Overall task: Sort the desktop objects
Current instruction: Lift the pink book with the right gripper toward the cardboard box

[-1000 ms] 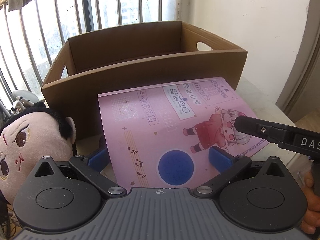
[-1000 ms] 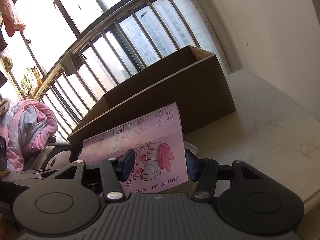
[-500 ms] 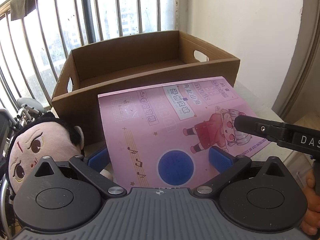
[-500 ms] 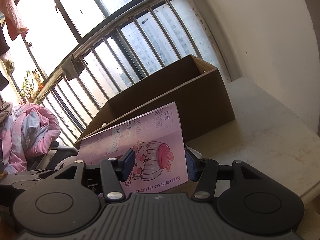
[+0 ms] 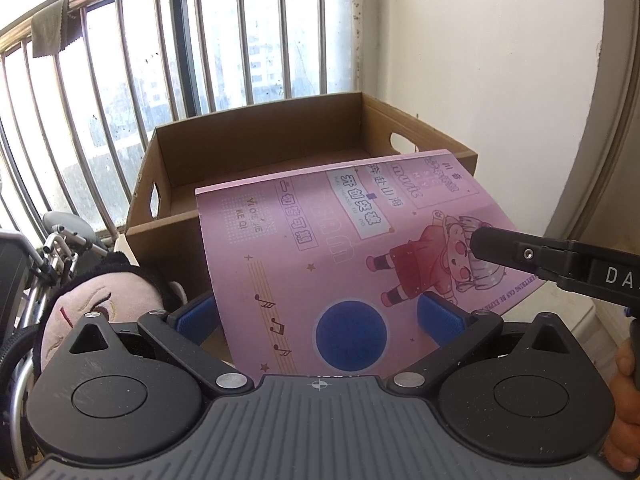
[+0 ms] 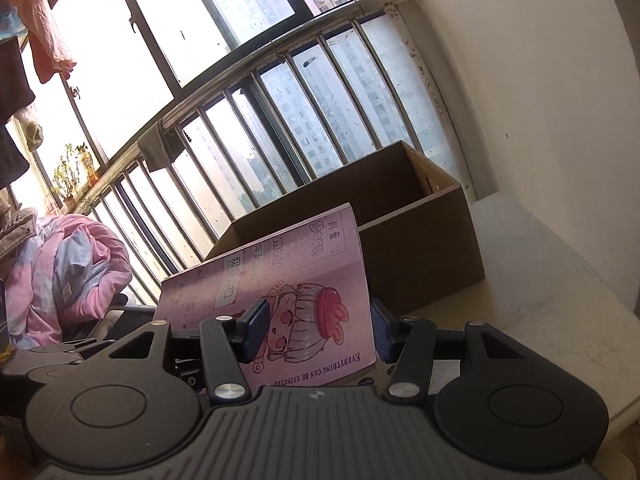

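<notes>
A pink notebook (image 5: 320, 240) with a cartoon girl on its cover hangs in the air in front of an open cardboard box (image 5: 256, 148), held from two sides. My left gripper (image 5: 318, 314) has its jaws wide, and the notebook's near corner is wedged over the left pad and under the right pad. My right gripper (image 6: 318, 332) is shut on the notebook (image 6: 304, 264) at its lower edge. One of its black fingers (image 5: 520, 256) lies across the cover in the left wrist view. The box (image 6: 424, 256) shows nothing inside.
A plush doll head (image 5: 80, 312) lies left of the box. The pale tabletop (image 6: 540, 312) runs to a white wall on the right. Window bars stand behind the box. A wheelchair frame (image 5: 52, 248) and pink bedding (image 6: 68, 272) are at far left. A hand (image 5: 624, 360) holds the right gripper.
Both grippers have risen together with the notebook between them. The box now sits lower in view with more of its inside showing. The doll has sunk toward the lower left.
</notes>
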Demonstrator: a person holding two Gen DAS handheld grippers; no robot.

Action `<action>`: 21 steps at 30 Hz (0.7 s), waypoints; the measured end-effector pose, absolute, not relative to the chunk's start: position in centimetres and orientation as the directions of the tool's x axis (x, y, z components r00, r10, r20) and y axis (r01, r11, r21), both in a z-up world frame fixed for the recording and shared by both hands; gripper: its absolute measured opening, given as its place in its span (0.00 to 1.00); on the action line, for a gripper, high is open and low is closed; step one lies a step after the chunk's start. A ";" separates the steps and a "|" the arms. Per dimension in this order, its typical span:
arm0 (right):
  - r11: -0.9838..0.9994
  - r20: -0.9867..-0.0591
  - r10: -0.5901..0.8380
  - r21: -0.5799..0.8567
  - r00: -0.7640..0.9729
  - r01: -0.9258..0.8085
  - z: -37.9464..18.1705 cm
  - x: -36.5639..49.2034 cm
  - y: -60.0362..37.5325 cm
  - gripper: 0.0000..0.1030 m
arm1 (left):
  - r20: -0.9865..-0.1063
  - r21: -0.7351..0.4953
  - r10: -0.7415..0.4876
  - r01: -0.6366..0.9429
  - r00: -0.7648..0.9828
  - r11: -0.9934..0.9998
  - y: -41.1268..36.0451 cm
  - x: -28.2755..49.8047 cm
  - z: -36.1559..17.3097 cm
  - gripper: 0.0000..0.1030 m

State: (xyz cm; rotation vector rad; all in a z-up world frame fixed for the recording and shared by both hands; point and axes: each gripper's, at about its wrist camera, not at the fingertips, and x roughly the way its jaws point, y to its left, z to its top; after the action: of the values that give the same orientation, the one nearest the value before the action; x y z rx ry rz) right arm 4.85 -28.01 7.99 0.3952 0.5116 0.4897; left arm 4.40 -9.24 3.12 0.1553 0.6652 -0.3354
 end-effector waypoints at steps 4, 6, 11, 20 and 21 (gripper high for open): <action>0.813 -0.354 0.535 0.462 0.767 -0.354 8.8 5.6 -27.7 0.55 | -0.609 0.041 -0.253 0.348 0.752 0.937 -9.2 4.9 3.9 1.00; 0.815 -0.347 0.534 0.455 0.771 -0.360 9.3 5.9 -27.5 0.55 | -0.600 0.043 -0.252 0.345 0.760 0.937 -9.2 5.2 4.3 1.00; 0.817 -0.331 0.532 0.443 0.779 -0.369 10.4 7.1 -27.0 0.55 | -0.569 0.055 -0.252 0.342 0.782 0.938 -9.3 6.0 5.2 1.00; 0.827 -0.300 0.520 0.413 0.800 -0.382 12.2 10.1 -26.3 0.55 | -0.532 0.067 -0.259 0.344 0.806 0.937 -9.8 8.2 6.2 1.00; 0.829 -0.298 0.516 0.409 0.803 -0.381 12.3 10.5 -26.2 0.55 | -0.528 0.066 -0.262 0.346 0.808 0.936 -9.8 8.4 6.3 1.00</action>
State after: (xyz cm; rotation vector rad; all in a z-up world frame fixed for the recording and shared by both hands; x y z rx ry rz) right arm 10.49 -26.17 12.32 0.3409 0.4130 0.4901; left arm 8.42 -9.83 6.33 0.1621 0.5394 -0.3265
